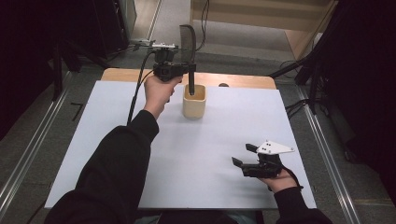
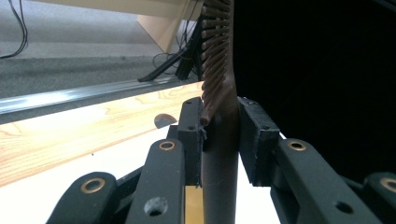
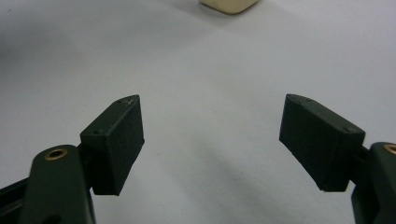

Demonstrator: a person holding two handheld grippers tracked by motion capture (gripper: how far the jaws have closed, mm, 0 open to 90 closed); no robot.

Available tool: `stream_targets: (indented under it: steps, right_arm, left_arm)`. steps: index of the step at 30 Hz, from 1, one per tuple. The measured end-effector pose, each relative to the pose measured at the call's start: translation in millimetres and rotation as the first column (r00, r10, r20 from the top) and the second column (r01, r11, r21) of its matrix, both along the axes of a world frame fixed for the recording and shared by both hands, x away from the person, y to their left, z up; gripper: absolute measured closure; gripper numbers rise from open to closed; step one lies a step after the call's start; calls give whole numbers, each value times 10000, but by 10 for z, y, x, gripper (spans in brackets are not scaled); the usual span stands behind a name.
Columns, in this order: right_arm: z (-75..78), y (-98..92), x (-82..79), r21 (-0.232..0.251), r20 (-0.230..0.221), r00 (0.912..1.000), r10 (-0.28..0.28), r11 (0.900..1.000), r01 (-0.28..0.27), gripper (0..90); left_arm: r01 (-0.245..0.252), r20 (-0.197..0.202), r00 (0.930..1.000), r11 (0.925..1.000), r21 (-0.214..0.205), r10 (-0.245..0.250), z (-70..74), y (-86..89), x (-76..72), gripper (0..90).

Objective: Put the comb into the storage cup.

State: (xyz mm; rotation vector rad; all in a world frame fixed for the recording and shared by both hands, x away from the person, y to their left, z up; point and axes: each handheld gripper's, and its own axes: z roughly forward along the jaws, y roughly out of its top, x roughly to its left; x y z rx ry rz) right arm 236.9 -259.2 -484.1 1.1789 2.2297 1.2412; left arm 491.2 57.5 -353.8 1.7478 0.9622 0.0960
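Left gripper (image 1: 189,70) is clamped on the handle of a dark comb (image 1: 187,39), held upright, handle tip just inside the beige cup (image 1: 194,103) at the far middle of the white table (image 1: 116,154). Comb looks light and stiff, smooth plastic (likely slippery); the teeth (image 2: 212,60) look thin and bendable, so the solid handle is the place to grip, as now. Cup is light and could tip if knocked. Right gripper (image 1: 243,155) rests near the table's right front, jaws wide, empty. No readable brands or labels.
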Motion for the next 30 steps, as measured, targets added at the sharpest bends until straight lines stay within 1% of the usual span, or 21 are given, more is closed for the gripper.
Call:
stream_targets:
  steps: [2, 4, 5, 9, 14, 17, 20, 22, 30]
  right_arm:
    - [-5, 2, 2, -11, -15, 10000, -9, 10000, 9, 202]
    - [-7, 3, 4, -8, -37, 10000, 15, 10000, -15, 201]
    - [-7, 5, 4, -16, -43, 10000, 16, 10000, -16, 201]
    - [-11, 11, 3, -36, -123, 9999, 78, 10000, -79, 201]
    - [-11, 11, 3, -45, -120, 9999, 83, 10000, -83, 201]
    - [-11, 8, 4, -50, -93, 9999, 73, 10000, -73, 201]
    - [-10, 9, 2, -36, -112, 9999, 96, 9999, -96, 202]
    - [-9, 9, 2, -37, -101, 9999, 91, 10000, -92, 201]
    - [-4, 10, 3, 48, -57, 9999, 104, 9999, -103, 201]
  left_arm:
    - [-42, 120, 9999, 9998, 180, 40, -24, -9, 9, 729]
    - [-37, 94, 9999, 9999, 147, 36, -46, -18, 20, 729]
    - [-10, 83, 10000, 9998, 196, 8, -52, -19, 25, 728]
    - [-72, 172, 9998, 9997, 232, 68, -82, -32, 43, 728]
    - [-82, 270, 9996, 9994, 340, 73, -115, -42, 59, 729]
    - [-88, 328, 9994, 9994, 337, 77, -130, -54, 61, 728]
    - [-53, 295, 9996, 9997, 258, 46, -142, -51, 68, 728]
    - [-67, 376, 9993, 9994, 333, 55, -149, -55, 71, 728]
    - [-35, 382, 9993, 9988, 487, 16, -203, -78, 83, 728]
